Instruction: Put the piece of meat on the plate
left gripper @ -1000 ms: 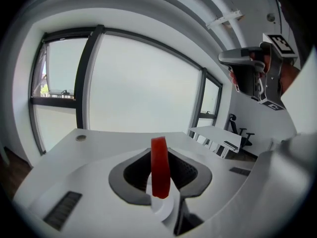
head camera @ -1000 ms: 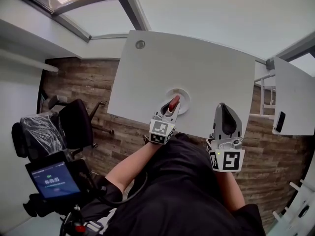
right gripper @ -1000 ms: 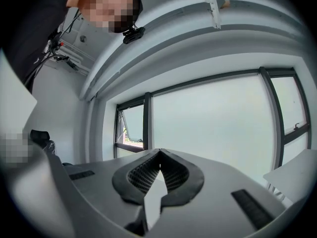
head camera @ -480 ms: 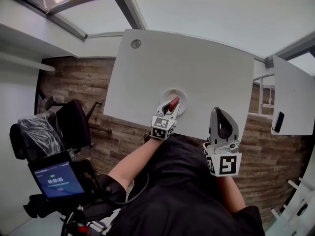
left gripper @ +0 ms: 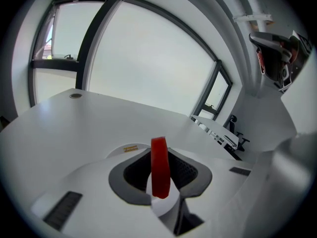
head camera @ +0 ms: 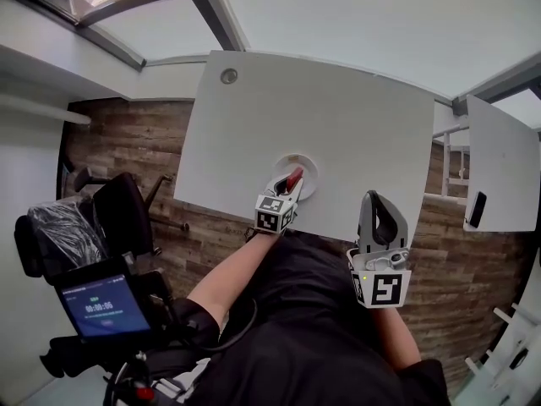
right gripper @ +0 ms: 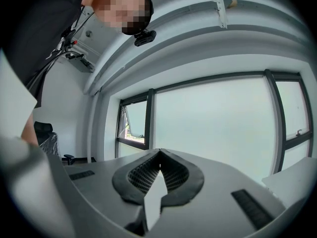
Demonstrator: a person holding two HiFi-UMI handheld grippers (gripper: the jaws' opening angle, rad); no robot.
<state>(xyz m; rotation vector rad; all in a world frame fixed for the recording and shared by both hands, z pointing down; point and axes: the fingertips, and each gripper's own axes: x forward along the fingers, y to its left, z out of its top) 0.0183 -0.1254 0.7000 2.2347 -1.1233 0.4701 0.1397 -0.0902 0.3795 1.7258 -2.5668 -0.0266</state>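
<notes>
A red strip of meat (head camera: 295, 178) stands upright between the jaws of my left gripper (head camera: 290, 184), which is shut on it. The gripper hangs low over the near side of a small white plate (head camera: 308, 166) by the front edge of the white table (head camera: 338, 108). In the left gripper view the meat (left gripper: 159, 172) hides the fingertips of the left gripper (left gripper: 159, 151), and the plate's rim (left gripper: 124, 150) shows just beyond them. My right gripper (head camera: 376, 205) is shut and empty, held off the table's near edge. In its own view the right gripper (right gripper: 159, 155) points level at the windows.
A round grommet (head camera: 228, 76) sits at the table's far left corner. A second white table (head camera: 503, 167) stands to the right. To the left, on the wooden floor, are a black office chair (head camera: 118, 218) and a device with a lit screen (head camera: 97, 307).
My left gripper has sunk toward the plate with the meat still in it. The right gripper has stayed about where it was.
</notes>
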